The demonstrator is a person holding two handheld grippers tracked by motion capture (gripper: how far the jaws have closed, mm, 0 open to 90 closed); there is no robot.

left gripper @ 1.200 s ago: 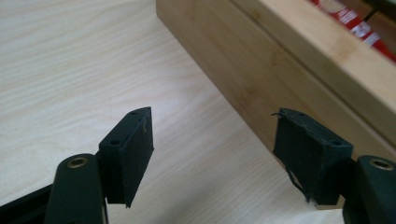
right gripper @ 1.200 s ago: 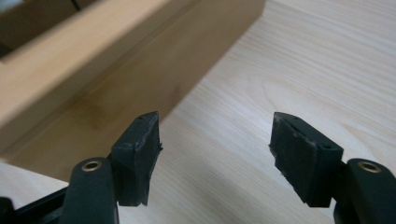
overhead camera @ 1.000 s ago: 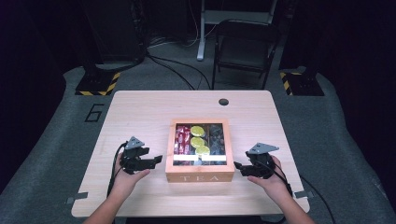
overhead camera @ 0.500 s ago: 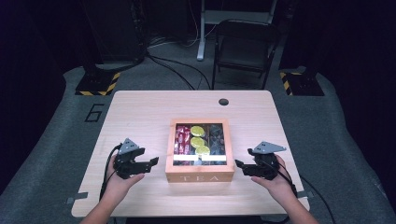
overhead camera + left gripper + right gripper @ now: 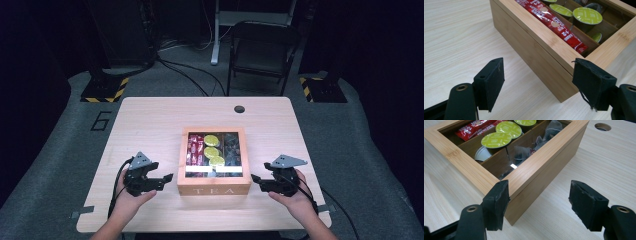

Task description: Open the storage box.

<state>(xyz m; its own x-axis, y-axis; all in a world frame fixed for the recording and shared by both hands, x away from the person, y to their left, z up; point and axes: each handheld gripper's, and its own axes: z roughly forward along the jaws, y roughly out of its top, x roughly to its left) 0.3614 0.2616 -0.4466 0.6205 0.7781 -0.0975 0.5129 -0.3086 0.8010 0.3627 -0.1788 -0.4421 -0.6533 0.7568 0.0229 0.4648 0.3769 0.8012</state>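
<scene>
I see the tea box sitting near the front middle of the surface, its lid shut, with "TEA" on the front face. Through the lid window I make out red sachets in the left compartment, green-topped capsules in the middle one and dark tea bags in the right. My left claw rests just beside the box's left front corner, jaws spread wide and holding nothing; in the left gripper view that corner stands between the two pads without touching them. My right claw sits just beside the right front corner, also spread and empty; in the right gripper view its left pad overlaps the corner, though I cannot tell whether it touches. A round hole lies near the surface's far edge.
</scene>
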